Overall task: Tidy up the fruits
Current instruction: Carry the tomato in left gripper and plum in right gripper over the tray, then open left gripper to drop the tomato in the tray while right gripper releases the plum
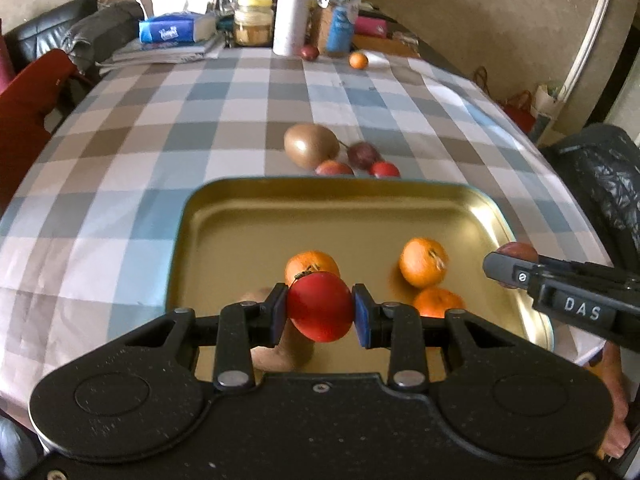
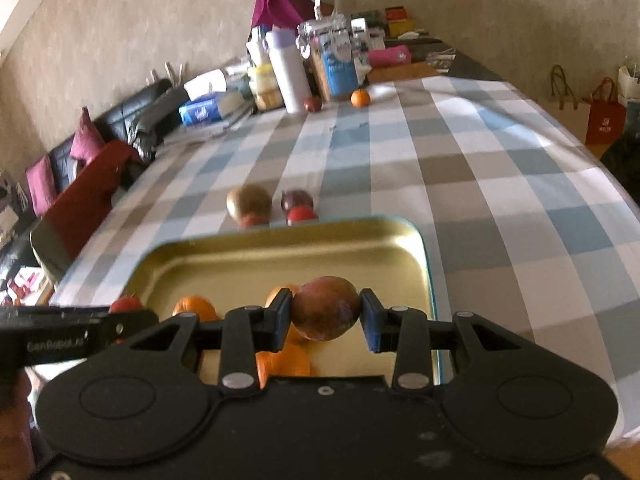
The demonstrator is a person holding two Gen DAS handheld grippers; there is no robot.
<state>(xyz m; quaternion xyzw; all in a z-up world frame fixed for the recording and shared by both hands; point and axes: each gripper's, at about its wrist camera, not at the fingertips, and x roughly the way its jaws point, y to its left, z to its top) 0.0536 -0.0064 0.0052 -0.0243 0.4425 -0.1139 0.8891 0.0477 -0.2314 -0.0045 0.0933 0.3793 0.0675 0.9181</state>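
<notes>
My left gripper (image 1: 320, 307) is shut on a red tomato (image 1: 320, 306) and holds it over the gold metal tray (image 1: 280, 208). My right gripper (image 2: 326, 314) is shut on a brownish-red round fruit (image 2: 326, 308) over the same tray (image 2: 280, 252); it also shows at the right of the left wrist view (image 1: 516, 264). Three oranges (image 1: 424, 262) lie in the tray. Beyond the tray lie a kiwi (image 1: 311, 145), a dark plum (image 1: 363, 155) and two small red fruits (image 1: 384, 169). An orange (image 1: 358, 60) and a dark red fruit (image 1: 309, 53) lie at the far end.
A checked cloth (image 1: 200, 120) covers the table. Jars, a white bottle (image 1: 292, 12), a tissue pack (image 1: 176, 28) and books crowd the far end. A sofa with a red cloth (image 2: 88, 184) runs along the left. Bags (image 2: 604, 112) stand on the floor at right.
</notes>
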